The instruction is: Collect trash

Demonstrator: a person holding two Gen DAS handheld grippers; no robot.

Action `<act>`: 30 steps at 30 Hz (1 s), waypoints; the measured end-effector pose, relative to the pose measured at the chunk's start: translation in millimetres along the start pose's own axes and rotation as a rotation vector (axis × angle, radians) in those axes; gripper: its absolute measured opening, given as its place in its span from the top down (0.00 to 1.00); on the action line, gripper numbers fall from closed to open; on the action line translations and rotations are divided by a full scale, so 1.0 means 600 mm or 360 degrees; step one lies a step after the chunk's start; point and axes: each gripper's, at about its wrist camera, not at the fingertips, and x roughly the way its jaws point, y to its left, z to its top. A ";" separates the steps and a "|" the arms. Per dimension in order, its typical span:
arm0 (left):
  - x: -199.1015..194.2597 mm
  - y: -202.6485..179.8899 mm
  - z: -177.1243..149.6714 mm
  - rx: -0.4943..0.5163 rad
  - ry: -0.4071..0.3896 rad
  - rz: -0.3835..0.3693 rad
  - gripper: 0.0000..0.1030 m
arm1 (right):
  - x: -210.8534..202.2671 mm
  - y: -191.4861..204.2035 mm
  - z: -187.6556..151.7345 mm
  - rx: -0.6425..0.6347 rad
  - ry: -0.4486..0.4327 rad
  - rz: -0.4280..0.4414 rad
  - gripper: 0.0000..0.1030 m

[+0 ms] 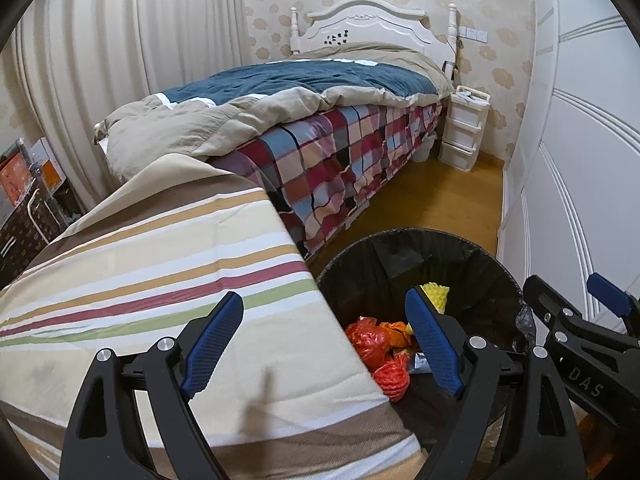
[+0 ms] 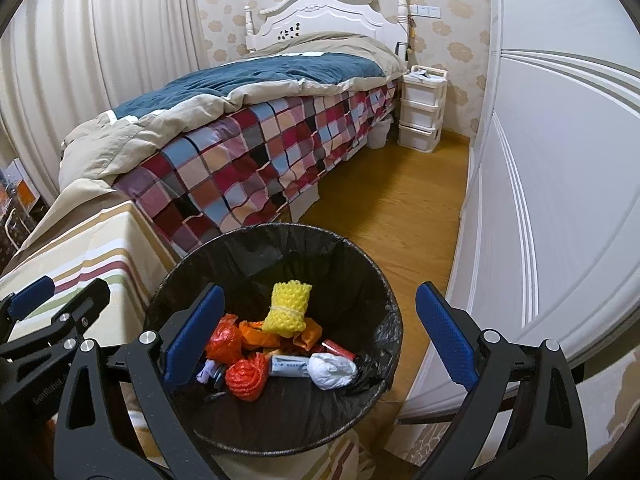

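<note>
I have both grippers spread wide with nothing between their fingers. My left gripper [image 1: 326, 344] hangs over the near edge of the striped cloth surface [image 1: 168, 248], its right finger over the bin. My right gripper [image 2: 320, 340] is above the black-lined trash bin [image 2: 276, 240], which stands on the wooden floor [image 2: 384, 208] between that surface and the white wardrobe [image 2: 560, 184]. Inside lie a yellow foam net [image 2: 286, 310], orange bags [image 2: 228, 338], a red mesh ball [image 2: 246, 376] and a white wad [image 2: 332, 370]. The bed [image 2: 248, 160] lies beyond.
</note>
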 end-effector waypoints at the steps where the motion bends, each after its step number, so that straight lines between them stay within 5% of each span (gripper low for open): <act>1: -0.006 0.003 -0.001 -0.0008 -0.0008 0.0006 0.18 | -0.004 0.001 -0.002 -0.0004 -0.0001 0.0006 0.09; 30: -0.185 0.078 -0.075 -0.0114 -0.0174 0.0080 0.17 | -0.186 0.053 -0.059 -0.0112 -0.0152 0.0158 0.09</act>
